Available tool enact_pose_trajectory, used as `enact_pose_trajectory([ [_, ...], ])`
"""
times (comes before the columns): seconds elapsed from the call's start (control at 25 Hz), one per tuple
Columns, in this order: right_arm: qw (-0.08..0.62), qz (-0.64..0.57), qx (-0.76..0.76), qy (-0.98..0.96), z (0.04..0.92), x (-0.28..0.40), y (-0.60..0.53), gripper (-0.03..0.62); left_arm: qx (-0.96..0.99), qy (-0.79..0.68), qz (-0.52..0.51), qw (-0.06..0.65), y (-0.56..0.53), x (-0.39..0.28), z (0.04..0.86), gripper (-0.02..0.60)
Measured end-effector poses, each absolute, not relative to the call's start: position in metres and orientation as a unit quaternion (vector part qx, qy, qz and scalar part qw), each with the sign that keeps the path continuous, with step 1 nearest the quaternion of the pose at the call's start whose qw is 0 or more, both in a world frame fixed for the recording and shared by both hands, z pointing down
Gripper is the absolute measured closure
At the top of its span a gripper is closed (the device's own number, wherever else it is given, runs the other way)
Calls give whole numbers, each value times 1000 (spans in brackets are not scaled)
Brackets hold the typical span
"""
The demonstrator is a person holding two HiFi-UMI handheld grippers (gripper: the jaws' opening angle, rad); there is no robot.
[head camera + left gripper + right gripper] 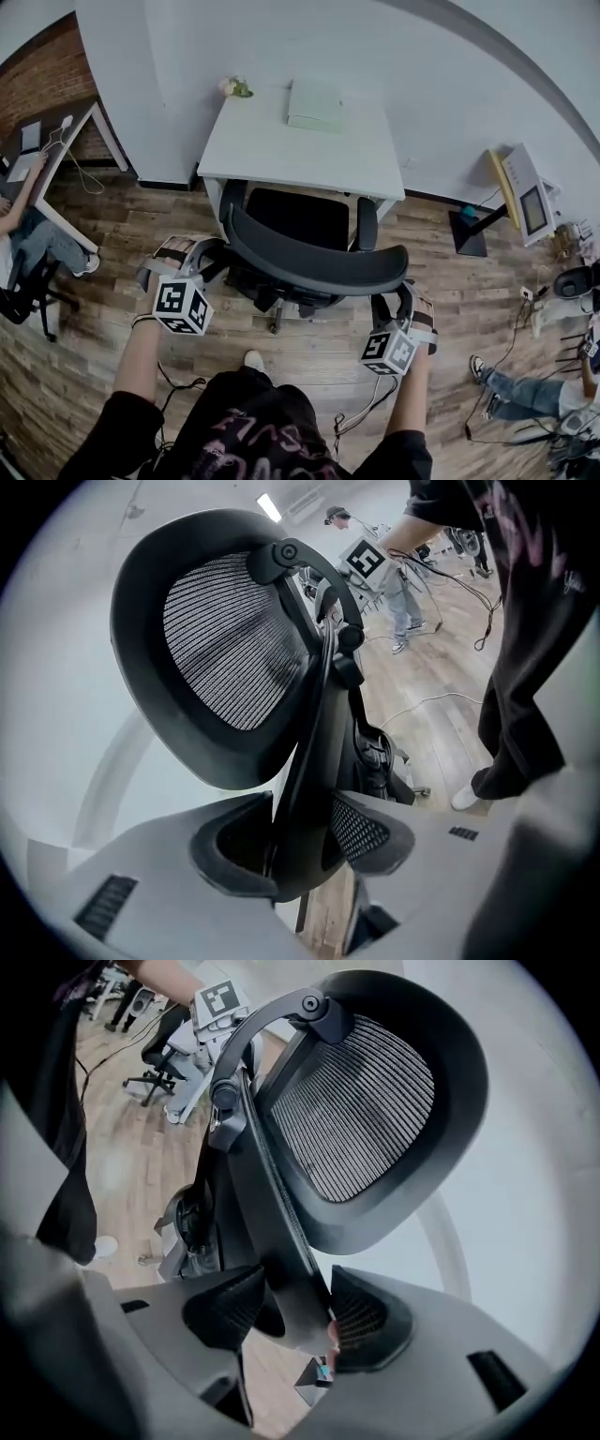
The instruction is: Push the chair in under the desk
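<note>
Two grippers hold one chair (300,217), and only the head view shows where that chair stands. It sits at the front edge of the white desk (281,155), with the front of its seat tucked under the desktop. The rest of the seat and the backrest (319,264) are out on the wooden floor. The chair faces the desk, so the backrest is on the side away from it. The backrest's long axis runs roughly along the desk's front edge, slightly skewed, with its left end nearer the desk.

The head view does not show how the jaws stand; the gripper views do. In the left gripper view, the left gripper (300,832) has its jaws closed on the backrest's dark rim, and the mesh panel rises beyond them. In the right gripper view, the right gripper (295,1312) clamps the rim at the opposite end, which fills the space between its pads. Neither gripper view shows the desktop.

The left gripper view also takes in the person's dark trousers and a white shoe (466,797) on the side away from the desk. A pale green box (316,103) lies near the desk's far edge.
</note>
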State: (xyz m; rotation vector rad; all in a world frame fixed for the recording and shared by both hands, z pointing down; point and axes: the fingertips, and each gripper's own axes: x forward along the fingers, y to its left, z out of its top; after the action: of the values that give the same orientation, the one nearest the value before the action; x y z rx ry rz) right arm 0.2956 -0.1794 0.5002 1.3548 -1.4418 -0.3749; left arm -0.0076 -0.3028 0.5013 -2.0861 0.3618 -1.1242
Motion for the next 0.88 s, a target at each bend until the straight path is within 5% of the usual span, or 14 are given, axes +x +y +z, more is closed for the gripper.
enact_pose_trajectory([
  [0.88, 533, -182, 547, -619, 498, 380, -319, 367, -807, 166, -460, 330, -421, 69, 502, 377],
])
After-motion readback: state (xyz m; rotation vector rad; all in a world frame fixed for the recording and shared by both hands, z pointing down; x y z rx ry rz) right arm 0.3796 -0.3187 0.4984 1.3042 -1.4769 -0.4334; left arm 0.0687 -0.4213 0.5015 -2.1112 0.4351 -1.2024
